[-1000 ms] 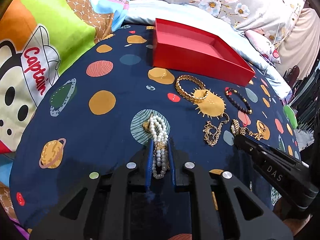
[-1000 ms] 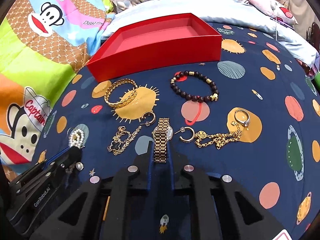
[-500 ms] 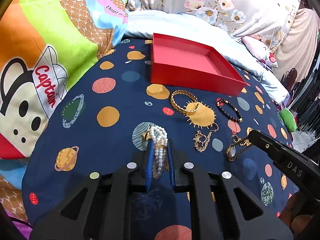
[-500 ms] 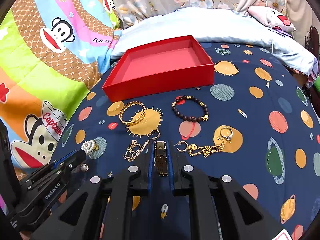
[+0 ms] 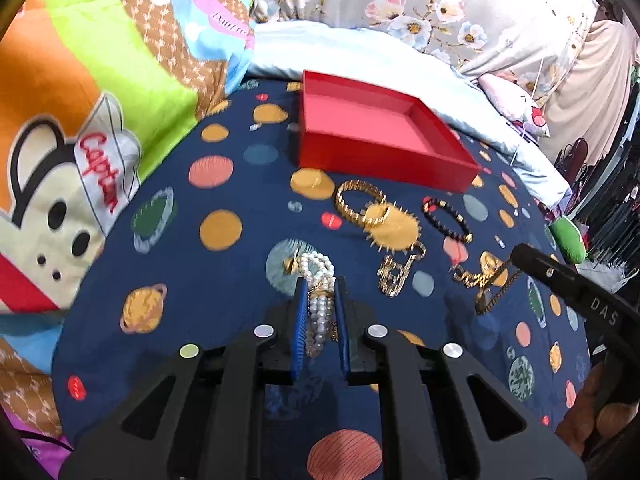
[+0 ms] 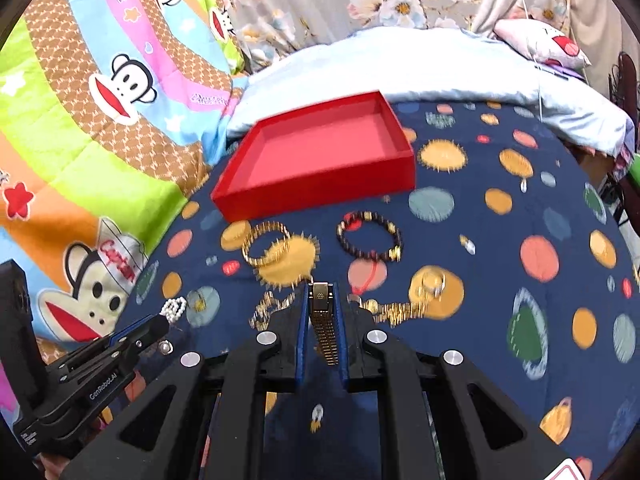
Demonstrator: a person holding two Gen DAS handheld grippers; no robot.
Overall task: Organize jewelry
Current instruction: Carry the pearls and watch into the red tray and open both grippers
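Both grippers lift up. Left gripper (image 5: 320, 312) squeezes floppy pearl bracelet (image 5: 319, 300); right gripper (image 6: 323, 320) squeezes bendy gold watch (image 6: 325, 322) by its strap, near red tray (image 6: 316, 200).

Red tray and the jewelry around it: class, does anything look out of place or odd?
Yes. The red tray is empty while the jewelry lies loose on the bedspread: a gold bangle, a dark bead bracelet, a ring and tangled gold chains. Nothing looks damaged or spilled.
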